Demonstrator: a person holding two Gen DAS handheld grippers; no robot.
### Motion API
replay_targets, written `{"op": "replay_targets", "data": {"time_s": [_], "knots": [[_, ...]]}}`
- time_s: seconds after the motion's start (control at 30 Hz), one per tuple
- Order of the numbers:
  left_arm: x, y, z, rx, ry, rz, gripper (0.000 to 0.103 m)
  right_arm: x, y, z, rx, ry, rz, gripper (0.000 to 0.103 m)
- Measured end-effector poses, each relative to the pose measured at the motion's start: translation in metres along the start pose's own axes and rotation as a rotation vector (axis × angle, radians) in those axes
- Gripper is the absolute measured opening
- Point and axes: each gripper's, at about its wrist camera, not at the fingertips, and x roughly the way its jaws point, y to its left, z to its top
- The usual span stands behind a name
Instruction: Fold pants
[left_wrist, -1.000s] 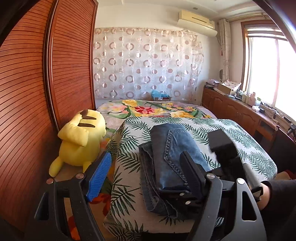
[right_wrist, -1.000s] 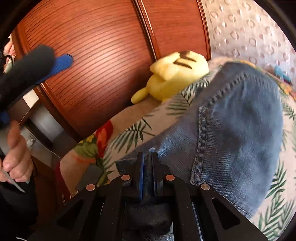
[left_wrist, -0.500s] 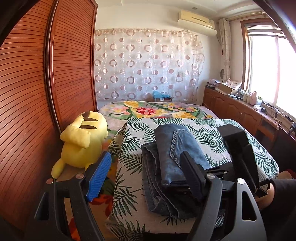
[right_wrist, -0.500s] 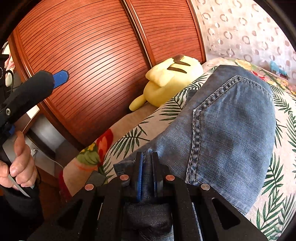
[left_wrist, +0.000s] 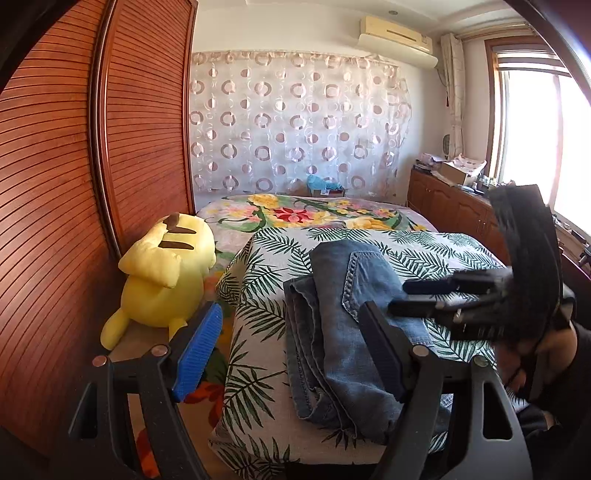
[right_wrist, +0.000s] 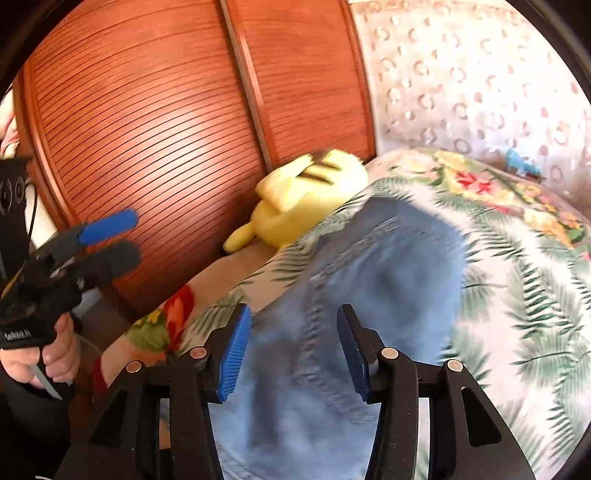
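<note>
Blue jeans (left_wrist: 343, 321) lie folded in a stack on a small table covered with a palm-leaf cloth (left_wrist: 258, 332). My left gripper (left_wrist: 291, 350) hovers open short of the table's near edge, with nothing between its fingers. In the right wrist view the jeans (right_wrist: 369, 277) are blurred below my right gripper (right_wrist: 295, 350). Its jaws are opening and its blue pads stand apart, clear of the denim. In the left wrist view the right gripper (left_wrist: 400, 297) hangs over the right side of the stack. The left gripper (right_wrist: 103, 240) shows at the far left, held by a hand.
A yellow plush toy (left_wrist: 166, 273) sits left of the table against slatted wooden wardrobe doors (left_wrist: 55, 184). Behind the table is a bed with a floral cover (left_wrist: 314, 210). A wooden cabinet (left_wrist: 450, 210) runs under the window on the right.
My right gripper was shut on the near edge of the jeans. It has let go, opened, and drawn back and up. The left gripper has stayed put.
</note>
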Motion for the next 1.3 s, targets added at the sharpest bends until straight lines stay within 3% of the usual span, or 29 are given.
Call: {"op": "replay_targets", "data": {"time_s": [0.37,0.67,0.93,1.1,1.3], "knots": [[0.013,-0.007,-0.007,0.003,0.032,-0.021,0.077,-0.017,-0.032,0.0,0.037,-0.014,-0.102,0.051],[0.05,-0.028,-0.035,0.009,0.146,-0.079,0.077,0.005,-0.045,0.009,0.021,0.036,-0.153,0.057],[0.075,-0.024,-0.066,-0.006,0.252,-0.056,0.077,0.037,-0.069,0.028,0.067,0.073,-0.111,0.073],[0.077,-0.023,-0.072,-0.023,0.259,-0.067,0.077,0.057,-0.079,0.029,0.114,0.097,-0.081,0.082],[0.076,-0.021,-0.075,-0.054,0.26,-0.084,0.077,0.086,-0.087,0.031,0.162,0.142,-0.053,0.085]]}}
